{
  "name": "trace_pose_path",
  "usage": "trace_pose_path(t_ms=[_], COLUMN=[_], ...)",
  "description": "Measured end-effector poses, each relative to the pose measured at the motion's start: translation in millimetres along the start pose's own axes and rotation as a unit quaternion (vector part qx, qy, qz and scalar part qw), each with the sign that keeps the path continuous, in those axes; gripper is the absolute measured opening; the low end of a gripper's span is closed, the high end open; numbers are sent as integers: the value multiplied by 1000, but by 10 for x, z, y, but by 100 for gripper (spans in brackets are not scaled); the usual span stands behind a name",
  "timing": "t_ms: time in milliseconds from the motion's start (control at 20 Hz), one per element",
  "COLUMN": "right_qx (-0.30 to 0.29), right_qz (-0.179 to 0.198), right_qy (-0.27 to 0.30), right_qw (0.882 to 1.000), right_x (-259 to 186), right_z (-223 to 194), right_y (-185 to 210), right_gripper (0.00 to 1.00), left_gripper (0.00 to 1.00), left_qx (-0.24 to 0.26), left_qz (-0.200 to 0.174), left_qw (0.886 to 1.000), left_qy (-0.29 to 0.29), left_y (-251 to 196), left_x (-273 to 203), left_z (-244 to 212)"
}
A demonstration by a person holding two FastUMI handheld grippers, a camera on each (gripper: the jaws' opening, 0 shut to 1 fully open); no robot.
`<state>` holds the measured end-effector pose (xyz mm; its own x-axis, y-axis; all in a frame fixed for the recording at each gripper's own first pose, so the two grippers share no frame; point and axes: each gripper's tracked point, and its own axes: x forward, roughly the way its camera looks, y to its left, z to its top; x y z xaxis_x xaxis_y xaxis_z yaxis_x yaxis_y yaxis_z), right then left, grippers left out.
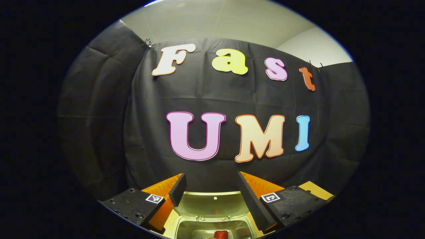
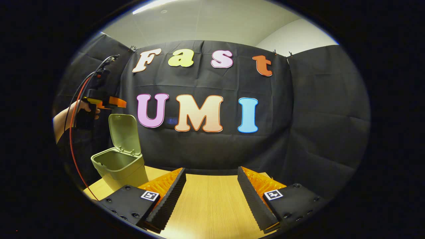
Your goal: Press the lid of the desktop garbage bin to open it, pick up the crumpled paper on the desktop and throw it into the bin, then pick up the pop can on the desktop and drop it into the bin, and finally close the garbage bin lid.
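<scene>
Two fingers of our left gripper [image 1: 212,196] sit nearest in the left gripper view, spread apart w/ nothing between them, held above 1 garbage bin [image 1: 212,225]. Its lid [image 1: 212,204] stands tipped up & open. Down inside we see 1 red item [image 1: 220,234], likely the pop can, cut off at the bottom edge; pale stuff beside it is too blurred to name.

Right gripper view, left to right: 1 hand [image 2: 83,111] holds the left gripper [image 2: 114,103] above the bin [image 2: 121,166]; we can't tell its finger gap from this side. Bin's lid [image 2: 124,132] is upright, bin contents hidden by its wall. Our right gripper [image 2: 212,196] is spread wide, pinching nothing, over the wooden desktop [image 2: 212,205].
</scene>
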<state>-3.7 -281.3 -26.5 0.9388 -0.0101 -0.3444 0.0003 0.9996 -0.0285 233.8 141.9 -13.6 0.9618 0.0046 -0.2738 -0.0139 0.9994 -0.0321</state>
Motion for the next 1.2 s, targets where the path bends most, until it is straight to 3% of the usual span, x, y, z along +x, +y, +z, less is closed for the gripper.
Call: trace_pose_path(t_ms=[350,500,600,950,1200], right_qx=[5,10,13,26,15], right_qz=[-15,-19,-19,-6,10], right_qy=[-5,-5,-2,8,26], right_qw=[1000,1000,1000,1000,1000], right_x=[3,17,40,100,118], right_z=[19,-18,-42,-136,-288], right_y=[-119,-151,-162,-152,-97], right_gripper=[98,99,100,98,98], left_gripper=[90,91,93,91,91], left_qx=[-5,6,5,4,13], left_qz=[-21,-22,-20,-14,-12], left_qw=[999,996,996,994,989], left_qy=[46,89,84,113,144], left_y=[-42,-43,-31,-32,-101], left_x=[374,368,372,-31,-506], left_z=[-100,-330,-288,-513,-1015])
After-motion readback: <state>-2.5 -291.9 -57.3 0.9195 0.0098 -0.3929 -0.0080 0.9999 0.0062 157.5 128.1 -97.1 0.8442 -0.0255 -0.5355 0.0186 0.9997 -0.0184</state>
